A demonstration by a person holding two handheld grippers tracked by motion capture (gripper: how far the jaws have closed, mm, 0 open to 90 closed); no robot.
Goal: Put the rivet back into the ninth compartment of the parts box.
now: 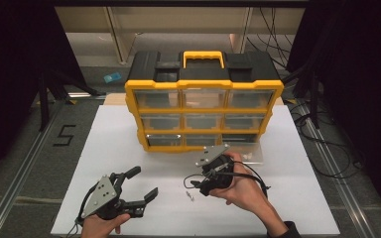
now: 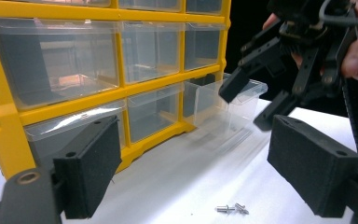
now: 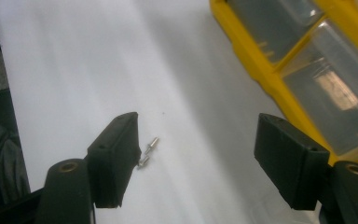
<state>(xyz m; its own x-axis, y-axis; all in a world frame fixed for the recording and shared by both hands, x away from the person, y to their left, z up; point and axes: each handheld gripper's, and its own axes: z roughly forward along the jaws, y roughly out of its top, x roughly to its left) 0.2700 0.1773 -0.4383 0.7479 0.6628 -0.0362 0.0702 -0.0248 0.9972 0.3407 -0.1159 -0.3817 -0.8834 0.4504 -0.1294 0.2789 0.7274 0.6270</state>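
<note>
I see both grippers gaping, holding nothing: left gripper [image 1: 140, 186] near-left on the table [image 1: 287, 208], right gripper [image 1: 194, 184] just right of two rivets [image 1: 190, 196] (tiny, mid-table). Organizer [image 1: 203, 101] far; bottom-right drawer [image 1: 250, 152] pulled out.

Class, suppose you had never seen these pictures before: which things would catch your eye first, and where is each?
The yellow and black drawer cabinet at the table's far edge stands out most, its bottom right drawer pulled out. Nearer, both claws are open: the left claw near the front left, the right claw just above two small metal pins on the white table.
</note>
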